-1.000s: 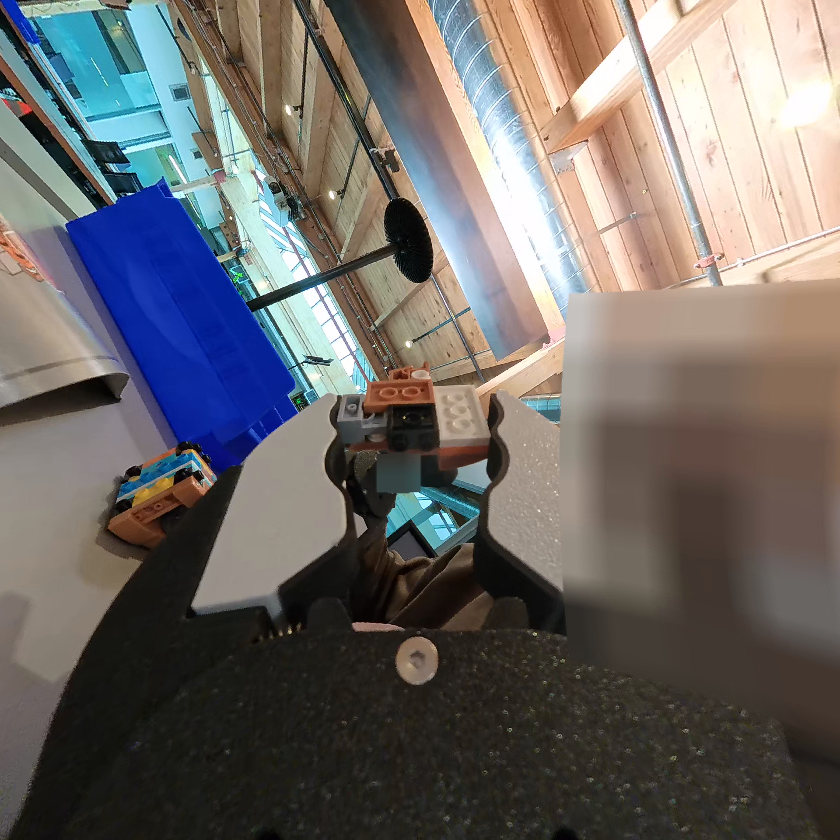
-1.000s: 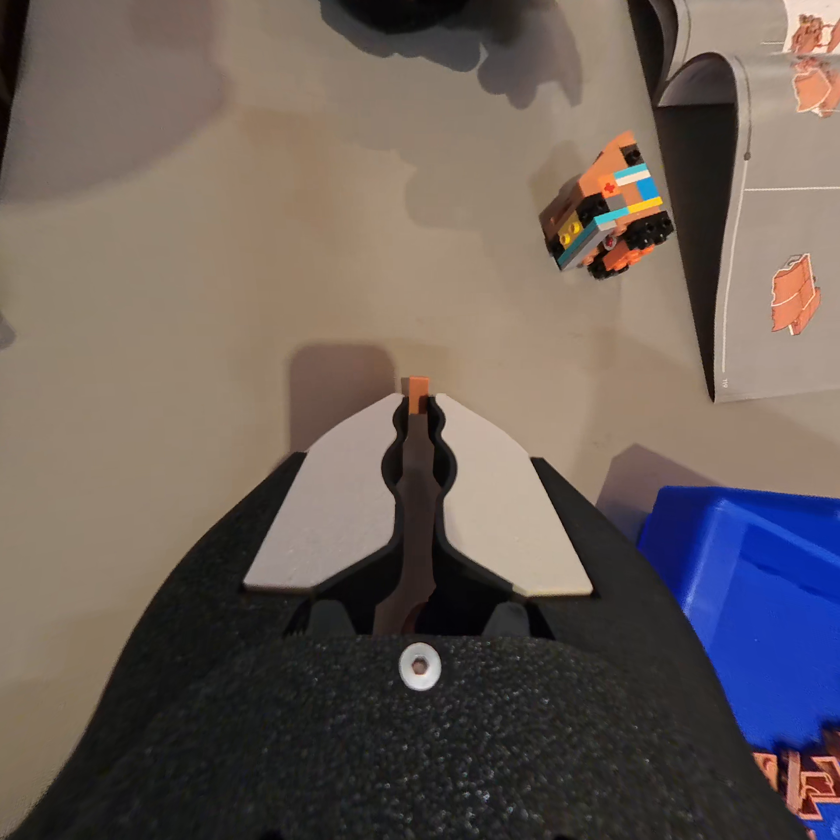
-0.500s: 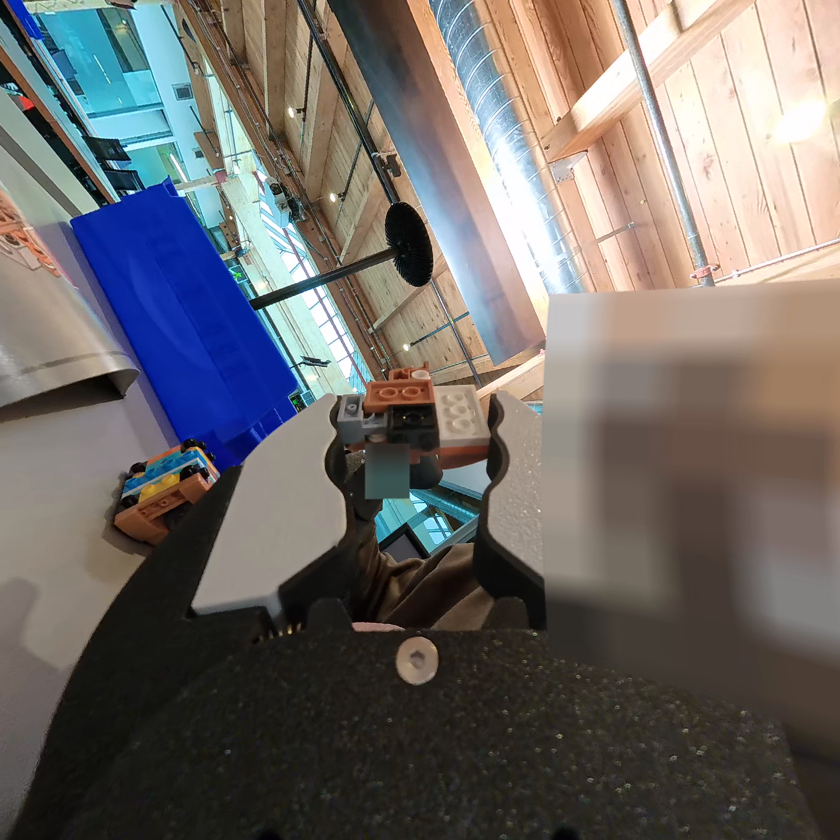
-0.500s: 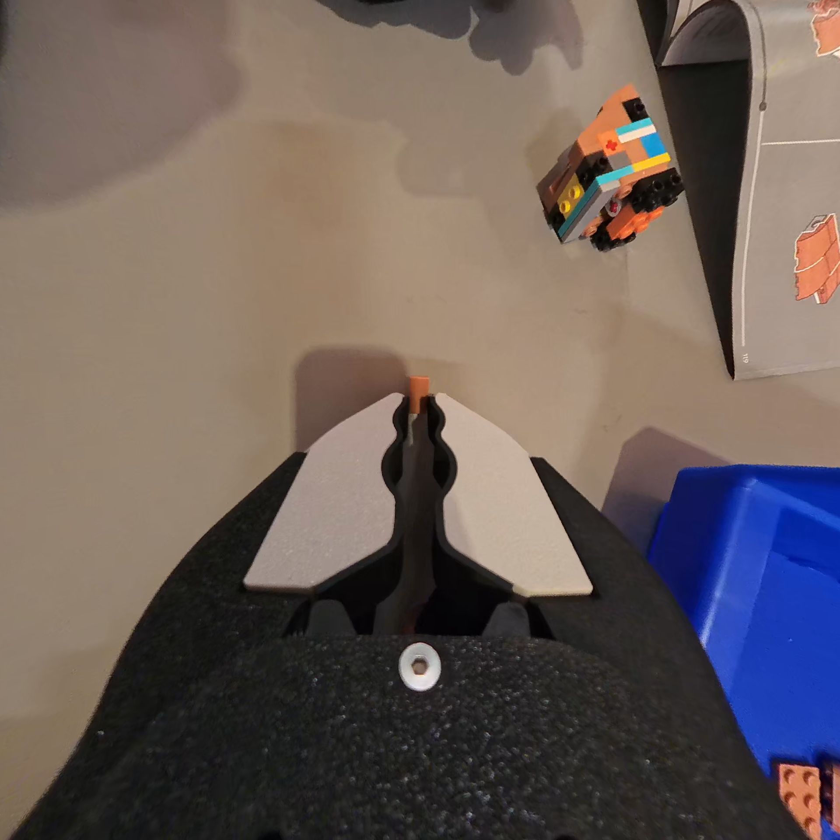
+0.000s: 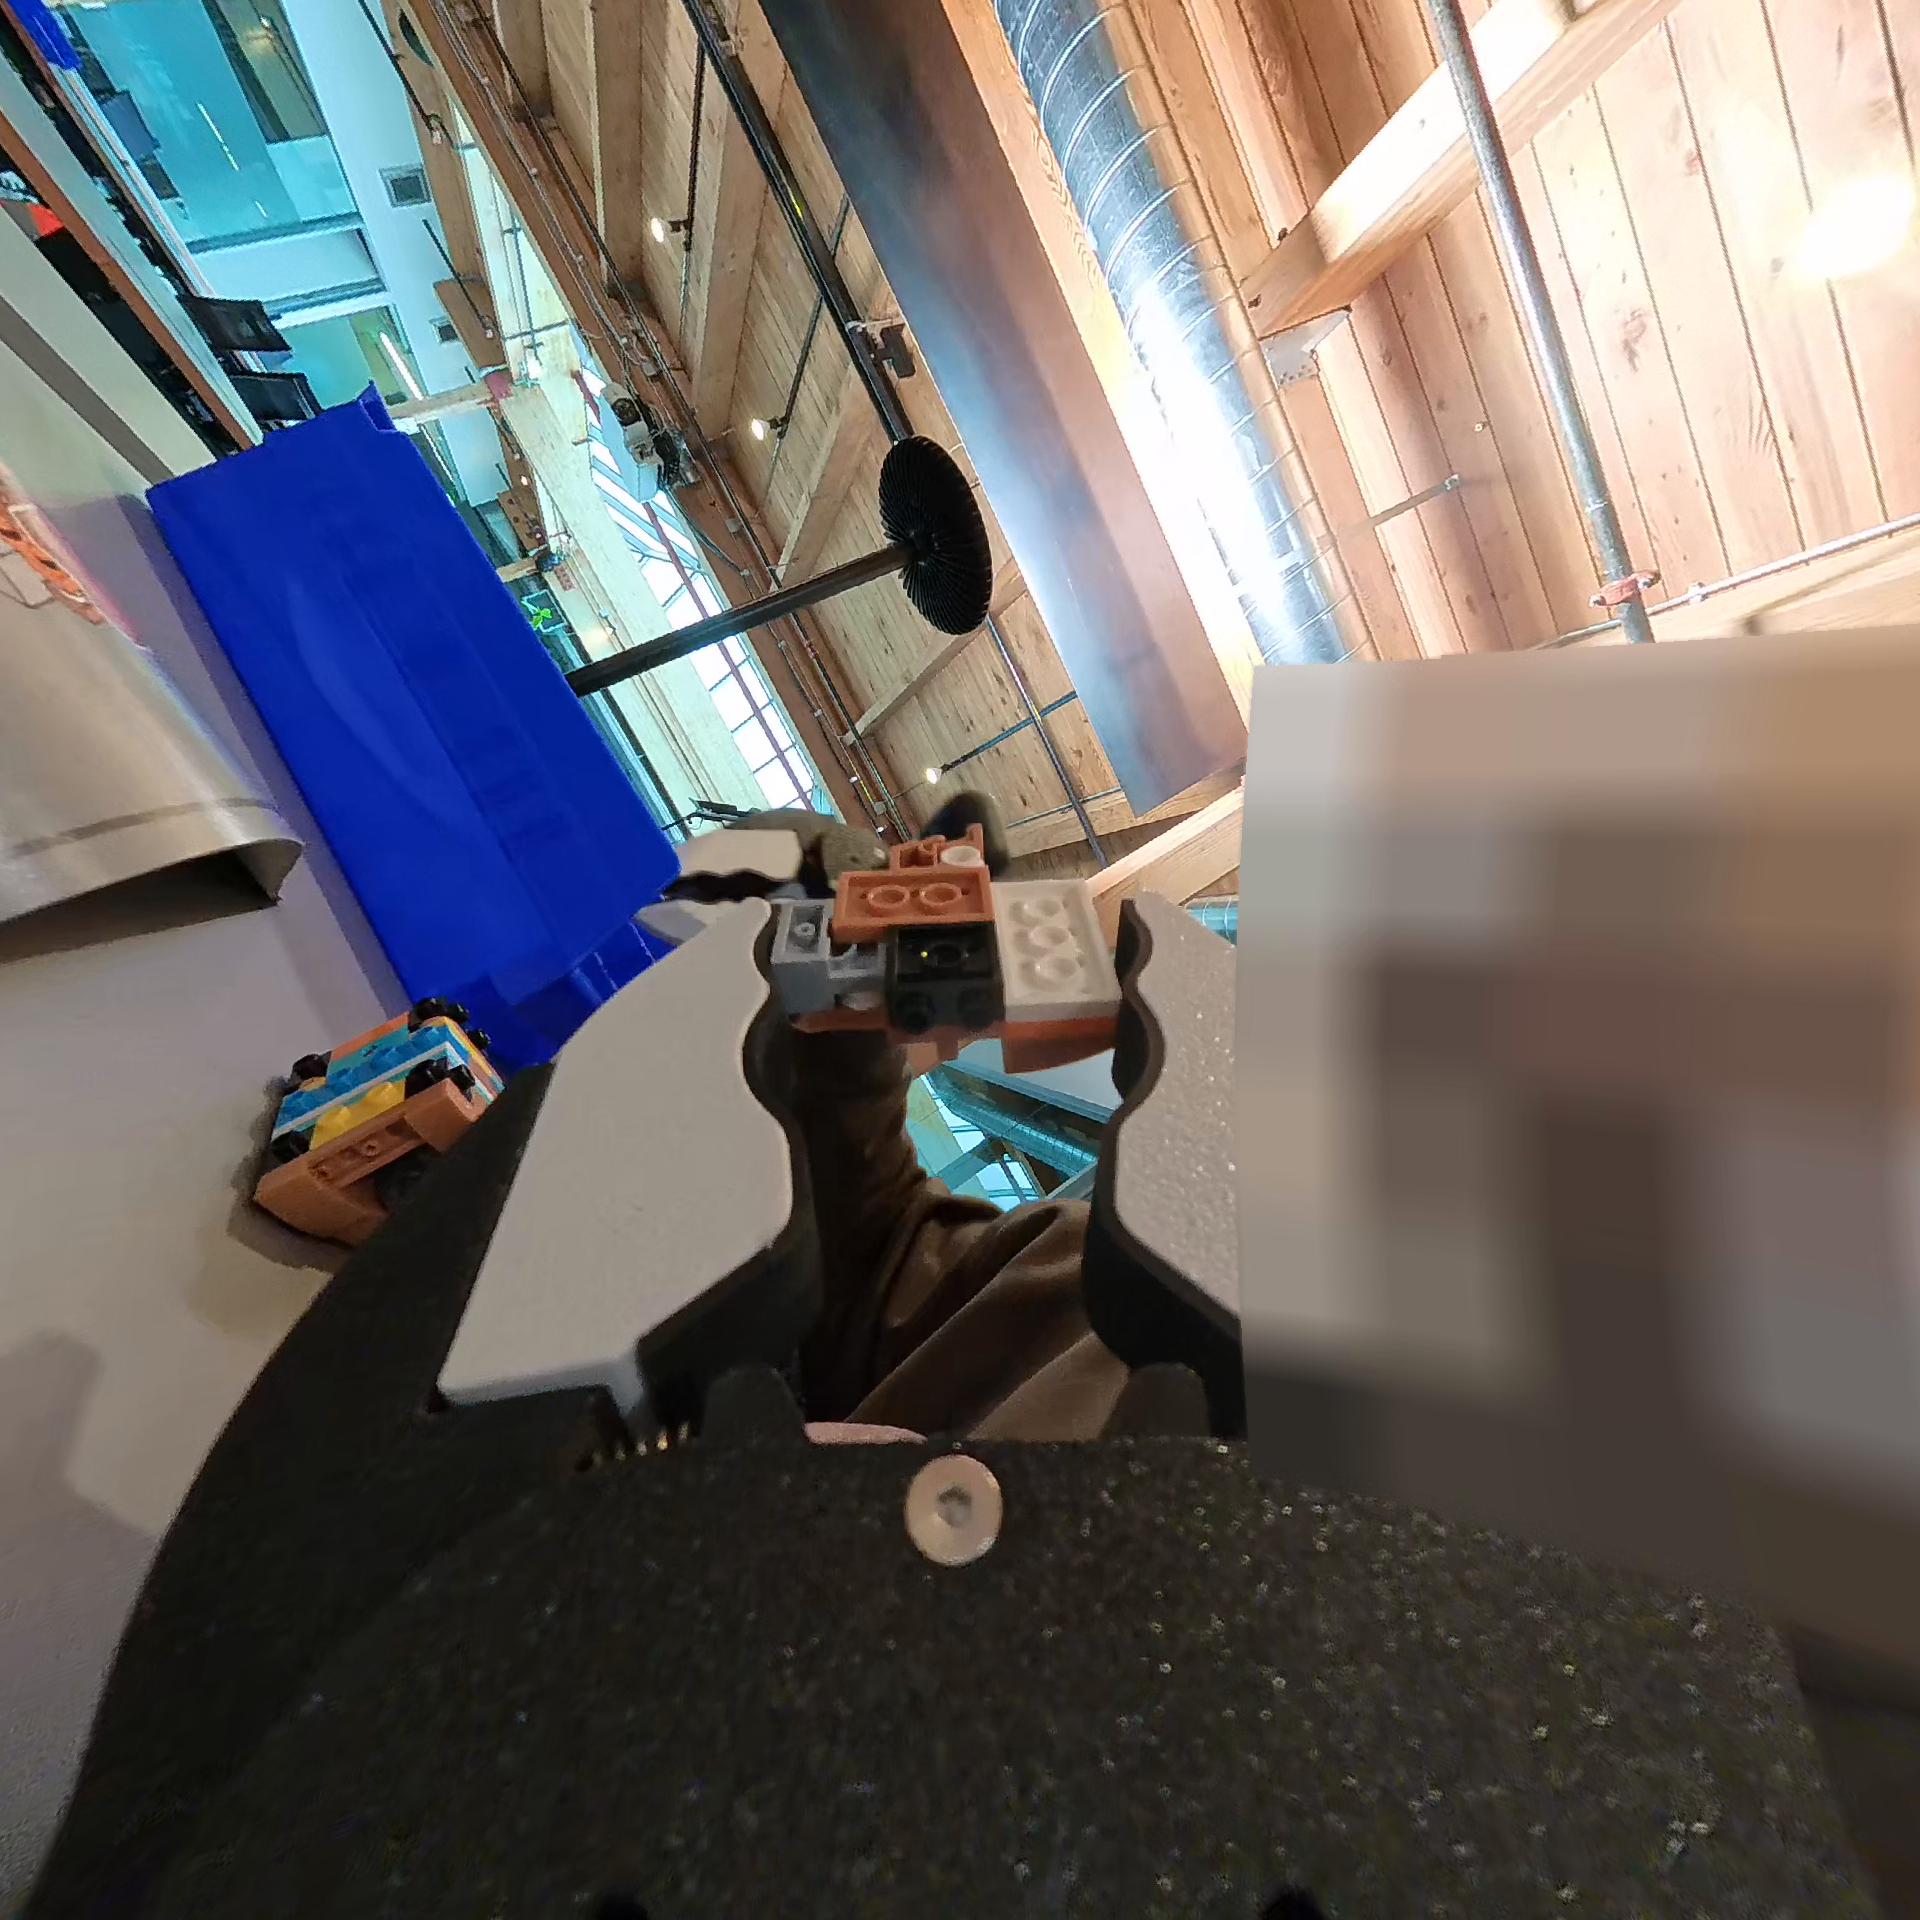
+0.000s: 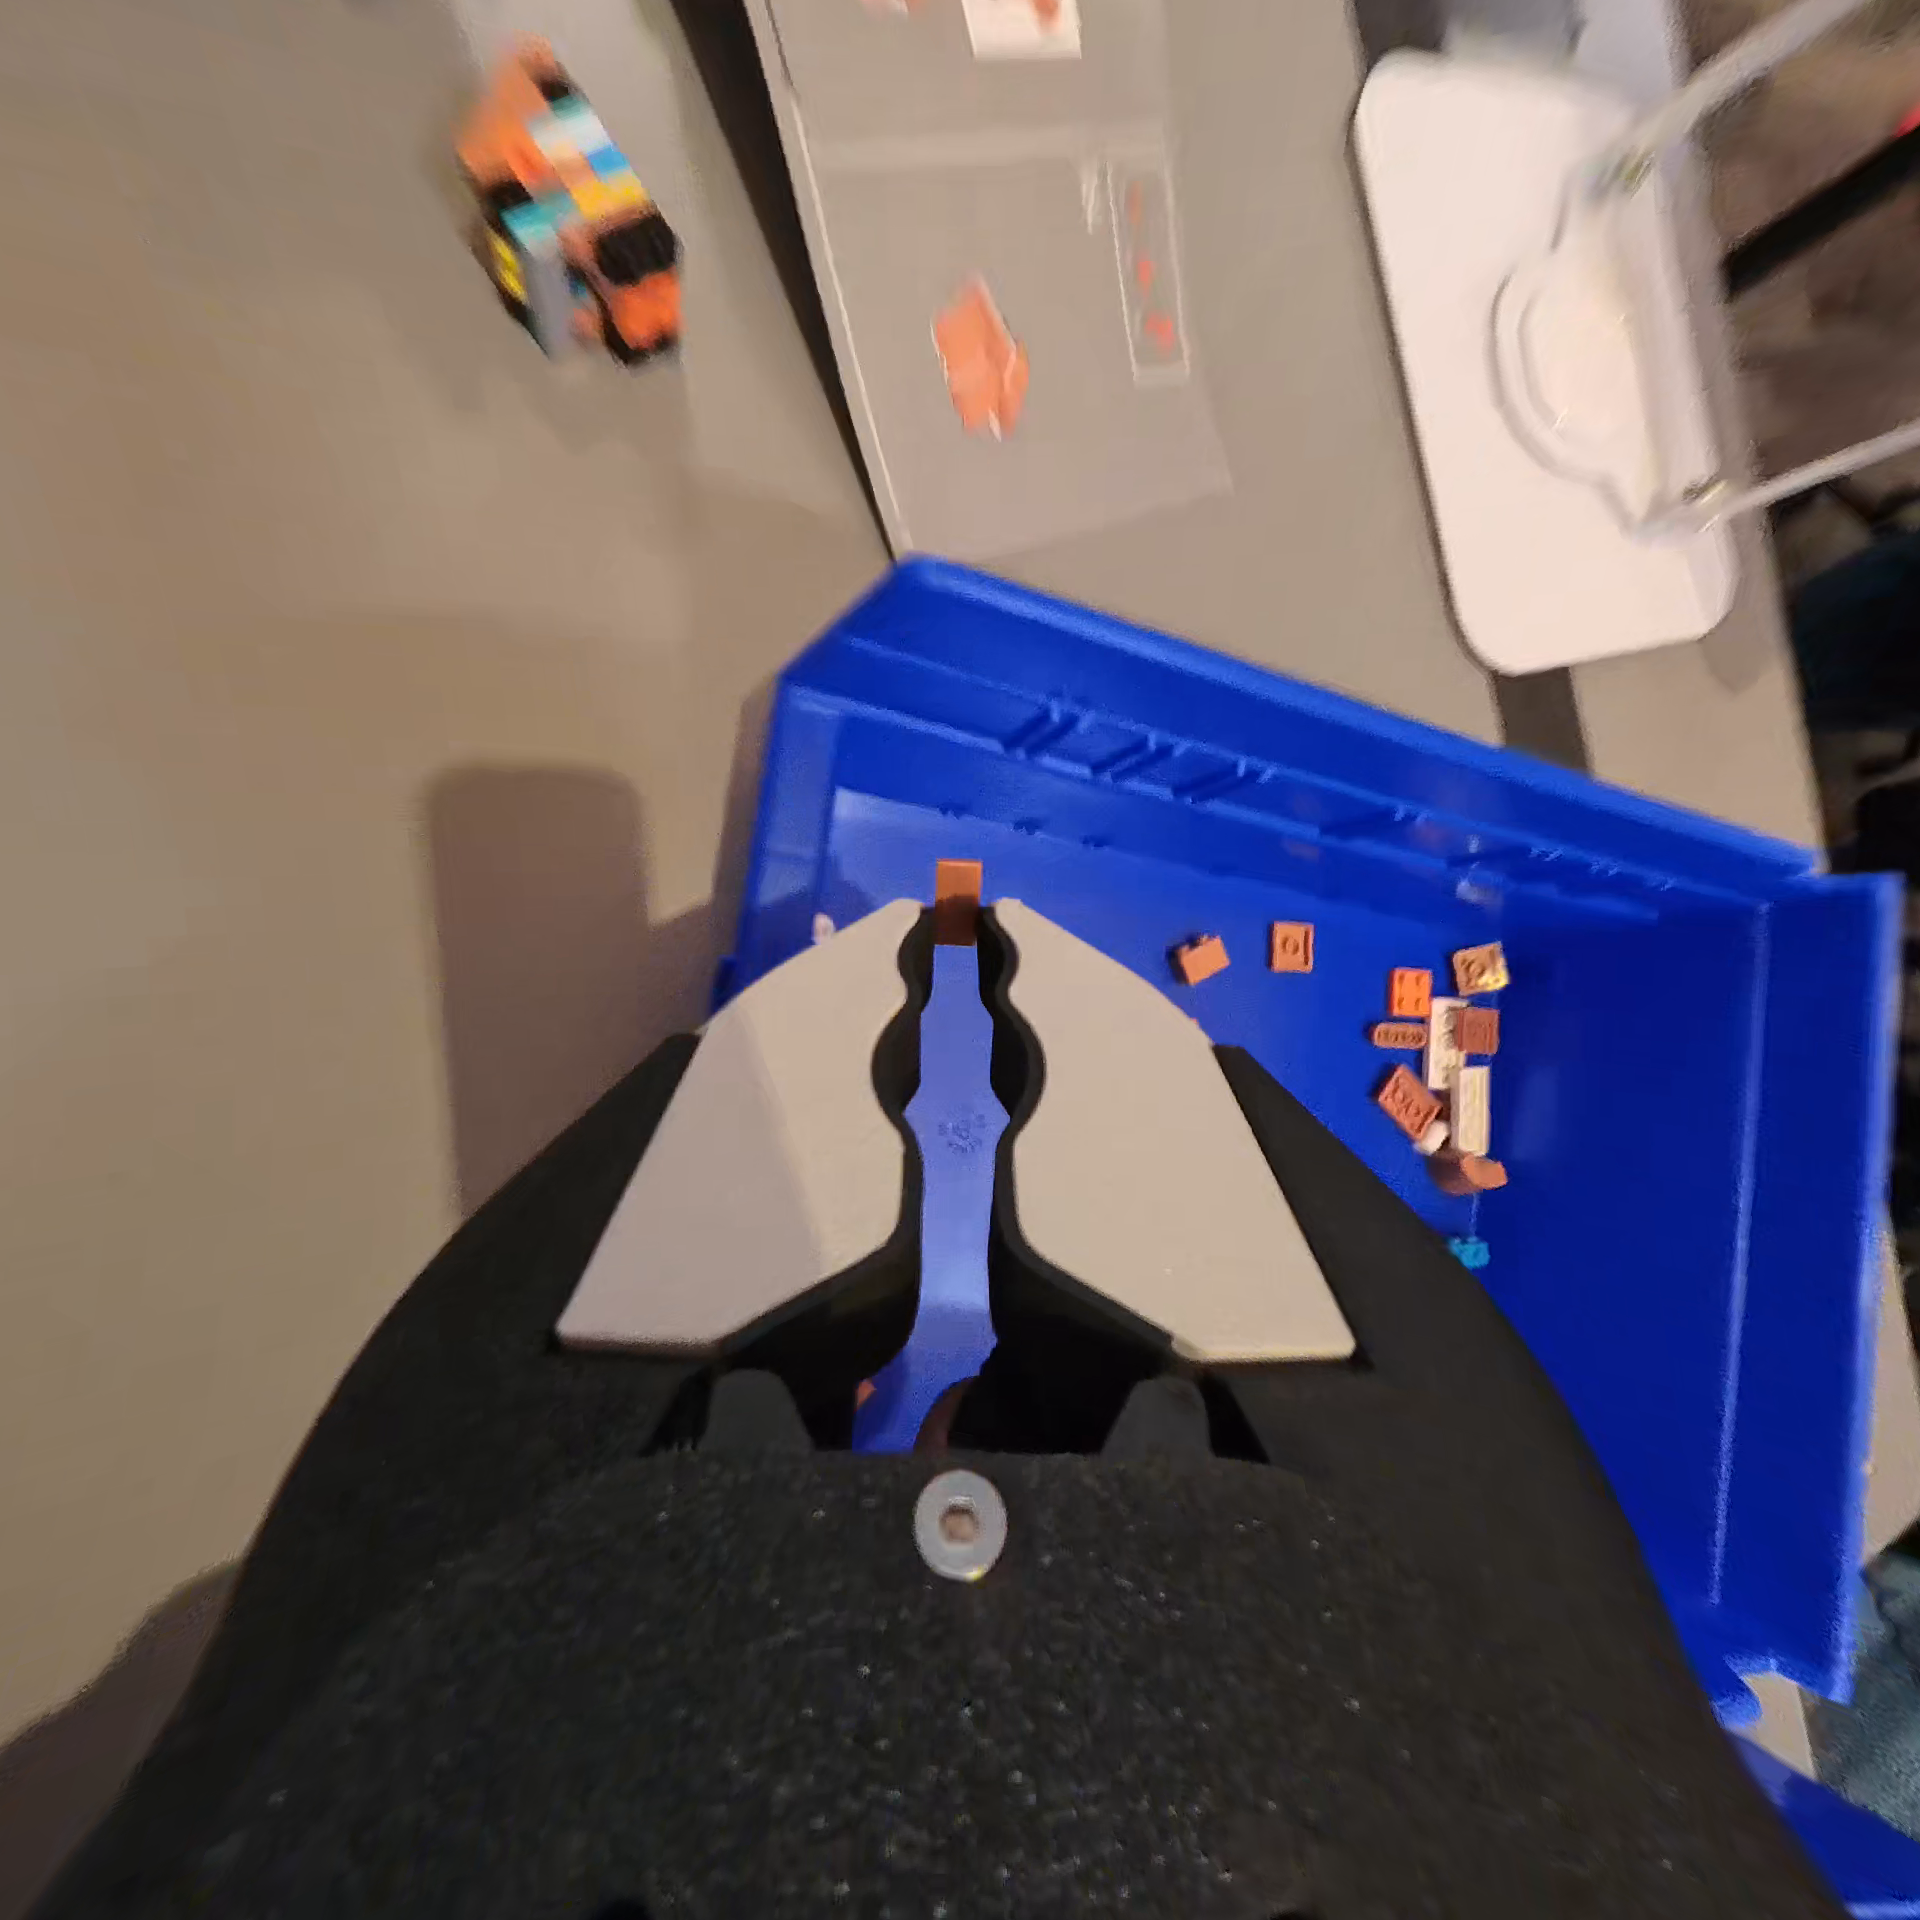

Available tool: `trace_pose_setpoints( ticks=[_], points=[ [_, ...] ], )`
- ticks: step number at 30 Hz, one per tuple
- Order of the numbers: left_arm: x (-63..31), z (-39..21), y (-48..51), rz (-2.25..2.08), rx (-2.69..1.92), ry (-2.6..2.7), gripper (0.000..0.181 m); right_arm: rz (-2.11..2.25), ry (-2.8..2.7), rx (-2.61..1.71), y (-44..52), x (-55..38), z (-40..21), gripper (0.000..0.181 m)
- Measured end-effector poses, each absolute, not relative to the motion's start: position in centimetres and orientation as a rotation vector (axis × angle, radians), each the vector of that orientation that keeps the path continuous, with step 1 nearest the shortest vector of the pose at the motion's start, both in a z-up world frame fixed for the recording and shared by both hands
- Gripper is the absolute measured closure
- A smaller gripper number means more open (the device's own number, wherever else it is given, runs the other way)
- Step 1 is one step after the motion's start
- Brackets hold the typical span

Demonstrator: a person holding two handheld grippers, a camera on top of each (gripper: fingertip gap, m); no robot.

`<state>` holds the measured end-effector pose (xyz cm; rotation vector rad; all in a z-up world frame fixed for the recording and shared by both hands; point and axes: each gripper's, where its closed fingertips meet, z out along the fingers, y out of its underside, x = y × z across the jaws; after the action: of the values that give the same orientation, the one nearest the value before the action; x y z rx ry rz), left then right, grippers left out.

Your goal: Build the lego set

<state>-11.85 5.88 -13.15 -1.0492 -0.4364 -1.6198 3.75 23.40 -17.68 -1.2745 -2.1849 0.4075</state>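
Note:
My left gripper [image 5: 945,971] is shut on a small lego assembly [image 5: 940,961] of brown, black, grey and white bricks, held up in the air and tilted toward the ceiling. The other gripper's fingers [image 5: 738,868] show just behind it. My right gripper [image 6: 958,914] is shut on a small brown lego piece [image 6: 957,902] and hangs over the near left corner of the blue bin [image 6: 1299,790]. Several loose brown and white bricks [image 6: 1439,1049] lie in the bin. A built orange, blue and black lego vehicle lies on the table [image 5: 379,1117], [image 6: 571,260].
A grey instruction booklet [image 6: 997,270] lies open beside the bin, with a white box [image 6: 1538,416] and a clear plastic item past it. The grey table [image 6: 260,623] stretches left. The blue bin stands behind the vehicle in the left wrist view [image 5: 416,707]. A person's brown sleeve [image 5: 935,1226] shows between the left fingers. The left gripper's tips are roughly 25 centimeters from the right gripper's.
My right gripper has swung right with its brown piece, from over the bare table to over the bin. Its tips now appear behind the left gripper's assembly. The left gripper has barely moved.

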Motion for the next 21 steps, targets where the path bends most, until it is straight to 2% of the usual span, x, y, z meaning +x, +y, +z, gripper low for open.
trace_pose_setpoints(
  ticks=[8,12,16,21],
  points=[
    [-12.1,-13.0,5.7,-1.604,-1.051,-0.434,0.121,0.145,-2.383,-1.503,26.9,2.9,-24.8,0.174],
    [-12.2,-12.9,5.6,-1.602,-1.045,-0.433,0.121,0.183,-2.401,-1.532,28.3,2.1,-24.2,0.163],
    [-12.2,-12.8,5.6,-1.598,-1.048,-0.426,0.121,0.210,-2.236,-1.581,33.0,-0.5,-21.9,0.163],
    [-12.2,-12.8,5.6,-1.593,-1.053,-0.424,0.121,0.170,-2.251,-1.669,36.9,-1.5,-24.1,0.162]
  ],
)
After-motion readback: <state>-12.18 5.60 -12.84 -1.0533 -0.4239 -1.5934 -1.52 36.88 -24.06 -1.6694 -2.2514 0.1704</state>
